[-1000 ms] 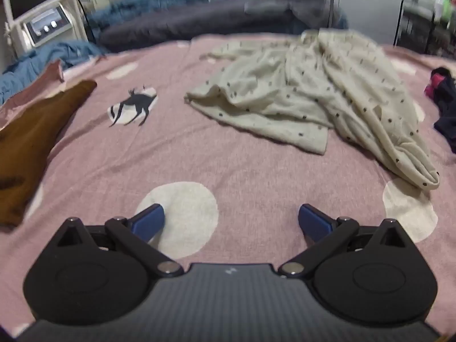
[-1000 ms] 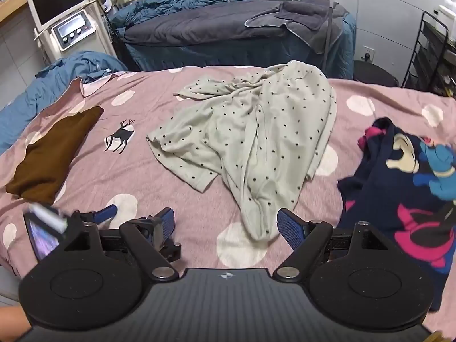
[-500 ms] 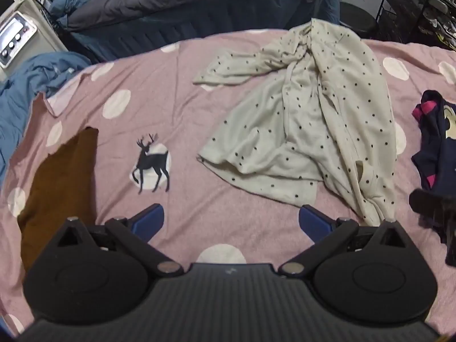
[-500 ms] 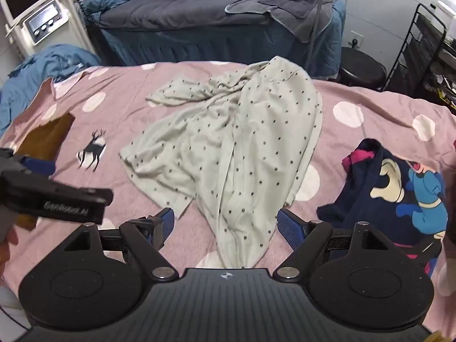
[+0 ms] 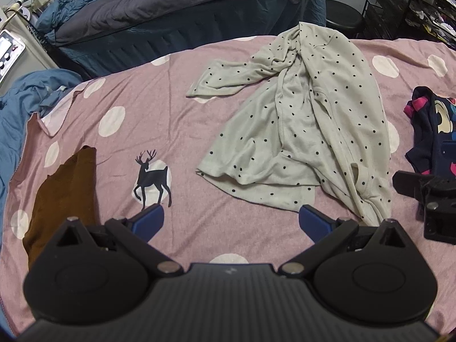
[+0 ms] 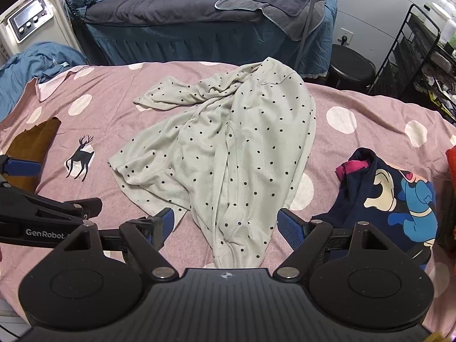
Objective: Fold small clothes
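A crumpled cream garment with black dots [image 5: 307,131] lies mid-bed on the pink dotted sheet [image 5: 159,119]; it also shows in the right wrist view [image 6: 228,154]. My left gripper [image 5: 232,221] is open and empty, held above the sheet just near of the garment's lower left hem. My right gripper [image 6: 225,225] is open and empty, held above the garment's near tip. A navy cartoon-print garment [image 6: 390,196] lies to the right. A folded brown garment [image 5: 62,188] lies at the left.
A dark blue bed [image 6: 199,20] stands behind. A machine with a screen [image 6: 28,20] is at back left, a black stool [image 6: 352,69] and wire rack [image 6: 421,57] at back right. Blue bedding [image 5: 17,108] lies at the left edge.
Both grippers have risen and tilted to look down on the bed. The garments now appear farther below. Both stay open.
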`<state>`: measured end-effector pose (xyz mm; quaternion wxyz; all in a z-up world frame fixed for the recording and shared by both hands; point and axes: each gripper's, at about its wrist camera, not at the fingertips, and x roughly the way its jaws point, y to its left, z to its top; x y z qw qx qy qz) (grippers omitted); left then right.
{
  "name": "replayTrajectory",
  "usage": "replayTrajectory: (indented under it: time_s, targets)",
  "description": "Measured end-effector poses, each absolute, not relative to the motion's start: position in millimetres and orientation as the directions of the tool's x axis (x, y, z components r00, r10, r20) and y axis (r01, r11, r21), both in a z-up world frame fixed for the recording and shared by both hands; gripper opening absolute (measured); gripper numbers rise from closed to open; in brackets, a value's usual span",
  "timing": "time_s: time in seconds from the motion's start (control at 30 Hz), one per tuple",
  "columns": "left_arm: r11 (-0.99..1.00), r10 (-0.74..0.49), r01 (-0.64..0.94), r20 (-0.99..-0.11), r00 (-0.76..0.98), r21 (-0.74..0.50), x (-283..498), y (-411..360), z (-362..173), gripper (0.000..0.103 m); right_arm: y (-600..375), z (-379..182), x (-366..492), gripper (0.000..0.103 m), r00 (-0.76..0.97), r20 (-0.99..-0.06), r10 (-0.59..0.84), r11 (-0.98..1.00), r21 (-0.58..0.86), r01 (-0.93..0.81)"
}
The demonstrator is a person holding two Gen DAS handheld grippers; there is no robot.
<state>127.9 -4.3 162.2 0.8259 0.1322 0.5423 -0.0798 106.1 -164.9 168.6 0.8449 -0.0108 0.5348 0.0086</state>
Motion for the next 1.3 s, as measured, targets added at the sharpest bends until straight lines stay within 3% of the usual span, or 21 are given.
replayTrajectory:
  time_s: [0.4, 1.3]
  targets:
    - [0.942, -0.023, 0.317, -0.92, 0.391, 0.112, 139.6, -7.7, 162.8, 0.103, -160.3, 182.3, 116.5, 0.103, 0.443, -0.896, -0.028, 0.999, -0.035, -0.007]
    - [0.96, 0.075, 0.222, -0.921, 0.382, 0.17, 138.6, -37.3, 177.4, 0.103, -192.7, 174.2, 123.3, 0.103, 0.405, -0.912, 0.065, 0.993, 0.017, -0.12]
